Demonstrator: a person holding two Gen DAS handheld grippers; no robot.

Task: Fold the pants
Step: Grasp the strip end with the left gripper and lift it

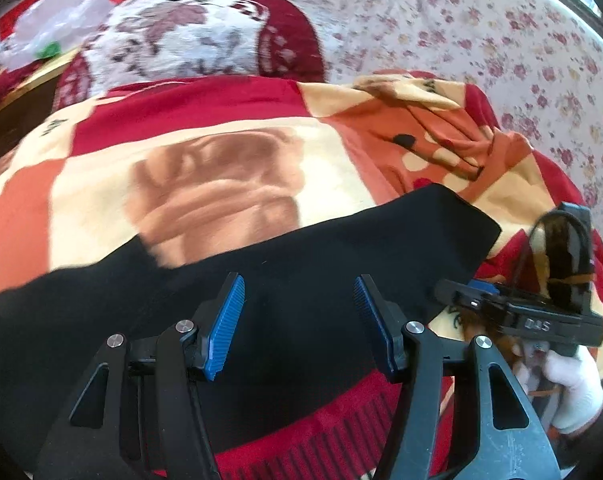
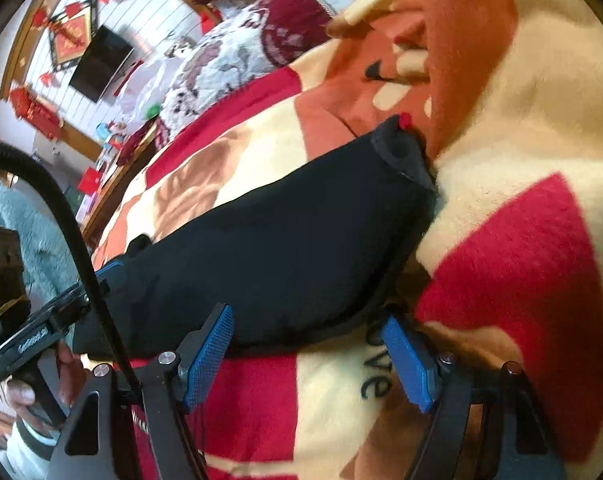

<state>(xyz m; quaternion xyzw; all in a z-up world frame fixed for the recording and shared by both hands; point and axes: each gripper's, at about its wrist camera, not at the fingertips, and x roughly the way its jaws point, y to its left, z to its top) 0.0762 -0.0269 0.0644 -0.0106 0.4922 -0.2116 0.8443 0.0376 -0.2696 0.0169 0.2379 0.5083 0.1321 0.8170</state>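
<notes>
The black pants (image 1: pixel 301 248) lie as a long folded strip across a red, cream and orange blanket (image 1: pixel 181 140). My left gripper (image 1: pixel 299 284) hovers over the middle of the strip. It is open, its blue pads wide apart with only flat cloth below. In the right wrist view the pants (image 2: pixel 281 240) run away to a rolled end at the upper right. My right gripper (image 2: pixel 305 316) is open at their near hem, its left pad over the black cloth and its right pad over the blanket (image 2: pixel 501 160). A white-gloved hand (image 1: pixel 573 384) holds the right tool.
A floral red-and-white quilt (image 1: pixel 181 36) and a flowered sheet (image 1: pixel 501 40) lie beyond the blanket. A plastic bag (image 1: pixel 61 12) sits at the far left. A dark screen (image 2: pixel 101 62) and red hangings (image 2: pixel 71 40) are on the wall. A black cable (image 2: pixel 61 208) arcs past the left tool.
</notes>
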